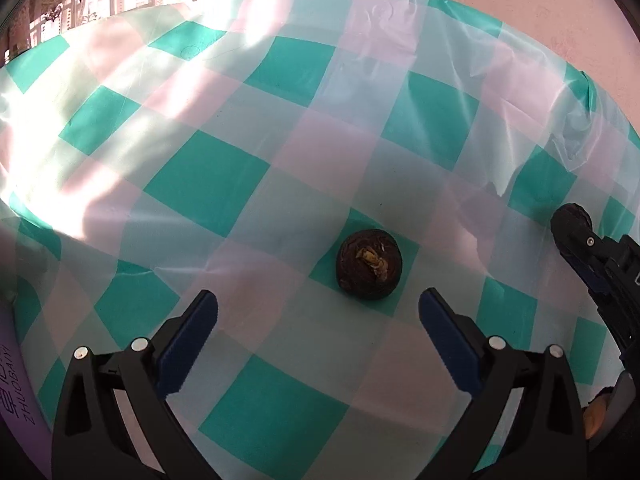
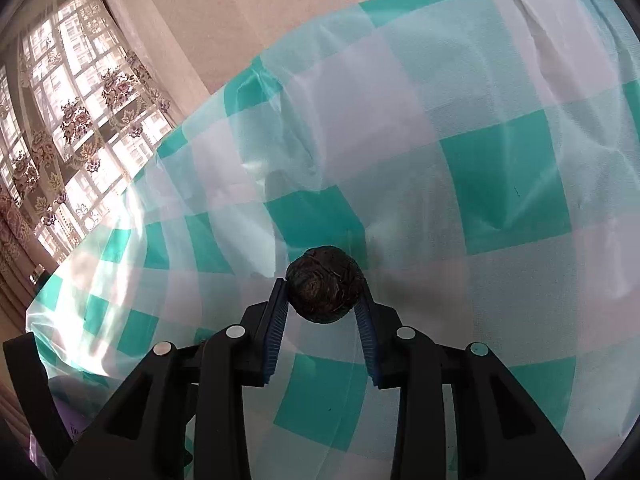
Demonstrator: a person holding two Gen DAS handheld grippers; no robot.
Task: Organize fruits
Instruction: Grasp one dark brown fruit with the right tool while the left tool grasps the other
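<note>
A dark brown round fruit (image 1: 369, 265) with a yellowish stem scar lies on the green-and-white checked tablecloth (image 1: 208, 184), just ahead of my left gripper (image 1: 318, 312), whose blue pads stand wide open and apart from it. My right gripper (image 2: 325, 294) is shut on a second dark brown round fruit (image 2: 325, 284), pinched between its blue pads near the tips. In the left wrist view the right gripper (image 1: 576, 236) shows at the right edge with that fruit (image 1: 580, 213) partly hidden behind its finger.
A purple container edge (image 1: 16, 392) with printed letters sits at the lower left. A fold of tablecloth (image 1: 576, 140) bunches at the far right table edge. Behind the table are a pink wall (image 2: 280, 20) and a curtained window (image 2: 72, 120).
</note>
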